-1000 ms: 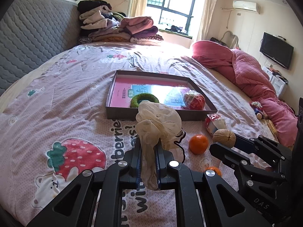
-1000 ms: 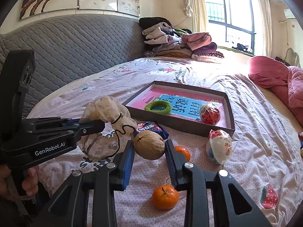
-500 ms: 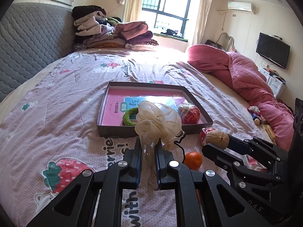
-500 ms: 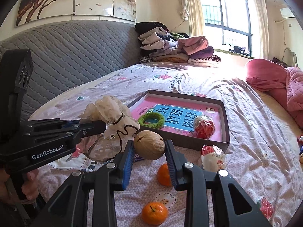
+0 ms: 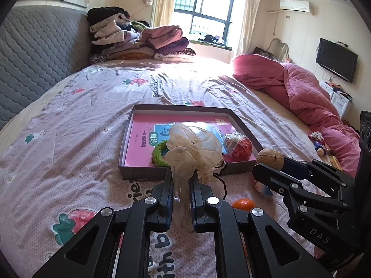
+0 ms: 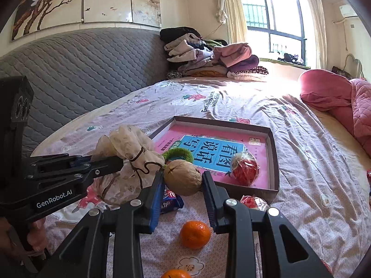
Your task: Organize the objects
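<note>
Left fingers (image 5: pixel 193 199) pinch crinkly gauze pouch (image 5: pixel 192 148); right fingers (image 6: pixel 209 190) clamp wrinkled walnut (image 6: pixel 182 177).

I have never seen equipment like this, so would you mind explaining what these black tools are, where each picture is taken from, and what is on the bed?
There is no robot here: a person holds a two-finger gripper in each hand, and each gripper carries a wide-angle camera looking forward along its fingers. One picture comes from the left gripper, which is pinching a crumpled cream fabric pouch with a dark cord. The other comes from the right gripper, which is clamped on a walnut. Each gripper also shows from the side in the other's picture.

On the patterned bedsheet lies a shallow box holding a pink and blue book, a green ring and a red wrapped ball. Outside the box are two oranges, a blue snack packet and another wrapped item, partly hidden.
</note>
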Tool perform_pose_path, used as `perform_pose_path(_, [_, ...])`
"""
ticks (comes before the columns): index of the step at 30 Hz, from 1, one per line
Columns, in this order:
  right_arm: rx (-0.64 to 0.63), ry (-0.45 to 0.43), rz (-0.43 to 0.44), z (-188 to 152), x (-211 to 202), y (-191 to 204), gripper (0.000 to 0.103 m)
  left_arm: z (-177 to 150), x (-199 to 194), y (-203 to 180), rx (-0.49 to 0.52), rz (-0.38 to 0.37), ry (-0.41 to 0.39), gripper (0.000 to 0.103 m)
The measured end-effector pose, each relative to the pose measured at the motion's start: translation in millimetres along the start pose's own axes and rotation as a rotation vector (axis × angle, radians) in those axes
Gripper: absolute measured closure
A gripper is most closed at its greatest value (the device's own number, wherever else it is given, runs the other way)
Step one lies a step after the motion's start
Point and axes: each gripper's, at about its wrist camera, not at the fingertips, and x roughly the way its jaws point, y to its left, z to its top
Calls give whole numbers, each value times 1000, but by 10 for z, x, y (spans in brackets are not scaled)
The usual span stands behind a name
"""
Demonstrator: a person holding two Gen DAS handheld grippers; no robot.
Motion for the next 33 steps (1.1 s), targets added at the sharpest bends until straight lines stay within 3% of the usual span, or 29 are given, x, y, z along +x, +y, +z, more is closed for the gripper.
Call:
perform_pose_path(18, [-7,-4,-17,255,236,-160,70,228,215,-11,8,23,-5,91])
perform_pose_path(33, [-35,34,-32,404,691,-284,70,518,472,86,-1,37,-28,91])
